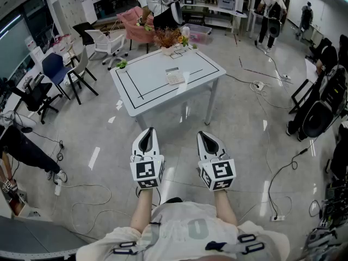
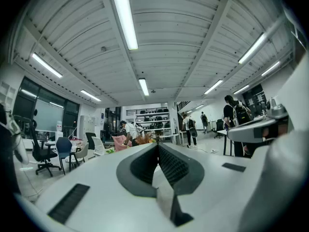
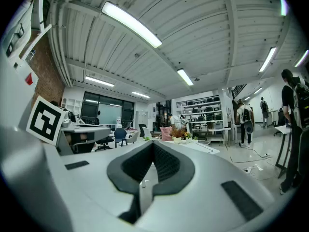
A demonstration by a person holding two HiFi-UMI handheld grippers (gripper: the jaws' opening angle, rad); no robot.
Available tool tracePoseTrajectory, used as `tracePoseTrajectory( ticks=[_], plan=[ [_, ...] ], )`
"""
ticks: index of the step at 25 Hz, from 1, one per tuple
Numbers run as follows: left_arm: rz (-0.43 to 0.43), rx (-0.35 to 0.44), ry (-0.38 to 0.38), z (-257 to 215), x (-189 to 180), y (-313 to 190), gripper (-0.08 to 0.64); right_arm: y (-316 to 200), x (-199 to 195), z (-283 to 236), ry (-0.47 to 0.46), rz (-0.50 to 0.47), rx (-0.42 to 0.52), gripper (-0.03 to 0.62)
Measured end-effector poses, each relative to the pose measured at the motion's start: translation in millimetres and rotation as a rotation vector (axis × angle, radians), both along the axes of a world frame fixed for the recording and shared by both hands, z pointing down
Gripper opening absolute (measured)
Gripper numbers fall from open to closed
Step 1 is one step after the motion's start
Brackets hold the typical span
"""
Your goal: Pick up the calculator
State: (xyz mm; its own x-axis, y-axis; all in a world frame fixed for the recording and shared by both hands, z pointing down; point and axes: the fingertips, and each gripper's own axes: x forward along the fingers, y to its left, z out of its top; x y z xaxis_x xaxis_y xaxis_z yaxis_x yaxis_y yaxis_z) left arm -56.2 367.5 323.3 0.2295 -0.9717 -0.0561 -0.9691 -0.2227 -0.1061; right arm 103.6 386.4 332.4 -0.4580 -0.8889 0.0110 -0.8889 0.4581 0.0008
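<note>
left gripper (image 1: 148, 132): jaws closed, empty | right gripper (image 1: 205, 136): jaws closed, empty | calculator (image 1: 175, 77): on desk (image 1: 144, 83), 12 o'clock from both grippers, well apart

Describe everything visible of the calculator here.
The calculator is a small, flat, pale rectangle with a faint grid of keys, lying face up on the white table, inside its black marked outline, right of centre. A white object lies beside it; whether they touch is unclear. Nothing grips it.
</note>
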Motion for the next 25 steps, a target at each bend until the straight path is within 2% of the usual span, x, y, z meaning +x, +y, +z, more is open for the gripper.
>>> tracePoseTrajectory(
  ticks=[14,25],
  plan=[
    [0.057,0.004,-0.03,-4,17,-17,0.02,-14,5,-4,-0.03,0.014,-0.023,0.006],
    [0.023,-0.011,-0.016,2,25,-23,0.02,-20,24,5,-0.032,0.017,-0.034,0.006]
  ],
)
